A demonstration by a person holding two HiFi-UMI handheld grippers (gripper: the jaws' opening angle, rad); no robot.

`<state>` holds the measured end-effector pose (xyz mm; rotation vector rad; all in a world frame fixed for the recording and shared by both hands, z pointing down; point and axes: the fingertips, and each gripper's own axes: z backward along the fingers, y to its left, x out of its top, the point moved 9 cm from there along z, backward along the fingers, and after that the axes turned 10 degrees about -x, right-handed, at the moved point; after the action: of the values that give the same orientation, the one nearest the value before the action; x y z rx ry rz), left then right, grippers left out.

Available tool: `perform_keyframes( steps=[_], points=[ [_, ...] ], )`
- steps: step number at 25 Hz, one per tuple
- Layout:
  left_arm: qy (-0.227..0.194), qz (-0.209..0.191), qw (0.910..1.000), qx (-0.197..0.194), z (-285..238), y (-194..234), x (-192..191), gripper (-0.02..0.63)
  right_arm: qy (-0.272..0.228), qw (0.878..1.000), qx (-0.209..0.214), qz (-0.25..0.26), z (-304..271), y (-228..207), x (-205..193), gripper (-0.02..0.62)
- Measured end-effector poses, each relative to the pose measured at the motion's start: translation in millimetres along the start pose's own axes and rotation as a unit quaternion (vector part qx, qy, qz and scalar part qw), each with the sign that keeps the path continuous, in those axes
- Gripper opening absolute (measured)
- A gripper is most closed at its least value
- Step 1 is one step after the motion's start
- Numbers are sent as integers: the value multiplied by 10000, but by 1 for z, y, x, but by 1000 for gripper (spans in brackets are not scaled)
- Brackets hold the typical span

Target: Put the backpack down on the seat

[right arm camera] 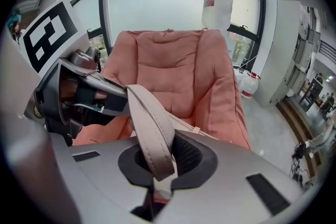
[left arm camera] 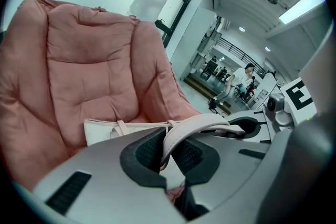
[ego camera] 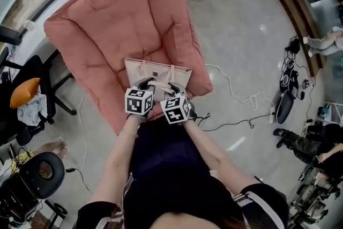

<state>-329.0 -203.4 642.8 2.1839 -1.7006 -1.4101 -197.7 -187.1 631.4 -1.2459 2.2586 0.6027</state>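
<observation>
The likeliest failure from here is the backpack (ego camera: 156,70) toppling or sliding off the seat (ego camera: 123,19). It hangs upright over the front part of the pink cushion, close to the edge nearest the person, and the padding looks soft and sloped. Whether its base already bears on the cushion cannot be told. If one side is freed before the other, the bag could swing and tip toward the floor (ego camera: 241,51) at 3 o'clock. The pale strap (left arm camera: 195,124) could also catch on a ribbed pad and drag the bag back toward 6 o'clock. The left tool (ego camera: 143,83) is clamped fully together on that strap, which arcs from its jaws toward the other tool. The right tool (ego camera: 175,87) is likewise pinched tight on the same strap (right arm camera: 152,136), side by side with its partner. In the head view the backpack lies at 12 o'clock from both tools, directly below their tips, with the seat back rising beyond it.
</observation>
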Motion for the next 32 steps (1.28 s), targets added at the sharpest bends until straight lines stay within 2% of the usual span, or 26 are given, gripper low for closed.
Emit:
perform_keyframes(
  steps=[5, 10, 13, 14, 15, 16, 18, 21, 24, 29, 32],
  points=[
    [346, -10, 9994, -69, -9, 6, -10, 17, 208, 9997, 97, -46, -12, -2, -9, 34],
    [259, -150, 9995, -81, -9, 7, -5, 17, 97, 9998, 161, -102, -13, -2, -6, 34],
    [273, -438, 9987, -40, -7, 8, 1, 22, 85, 9997, 212, -50, -14, 1, -3, 55],
    [344, -560, 9978, -11, -7, 8, 2, 34, 126, 9996, 253, -23, -16, 2, -3, 142],
    [447, -646, 9969, 1, -7, 8, 1, 106, 182, 9994, 292, -5, -17, 2, -4, 220],
    [568, -696, 9960, 1, -7, 9, 0, 238, 234, 9992, 319, 9, -19, 2, -5, 244],
    [829, -786, 9935, 25, -6, 10, -6, 282, 316, 9989, 338, 73, -20, 1, -9, 276],
    [1221, -908, 9883, 97, -3, 16, -20, 310, 458, 9975, 421, 329, -21, 1, -16, 291],
    [1475, -858, 9853, 121, 3, 23, -34, 326, 618, 9953, 562, 493, -21, 5, -24, 293],
    [1780, -804, 9807, 118, 16, 27, -54, 328, 798, 9929, 659, 591, -14, 5, -36, 293],
    [1780, -713, 9814, 104, 24, 28, -65, 328, 899, 9908, 746, 679, -3, 6, -47, 293]
  ],
)
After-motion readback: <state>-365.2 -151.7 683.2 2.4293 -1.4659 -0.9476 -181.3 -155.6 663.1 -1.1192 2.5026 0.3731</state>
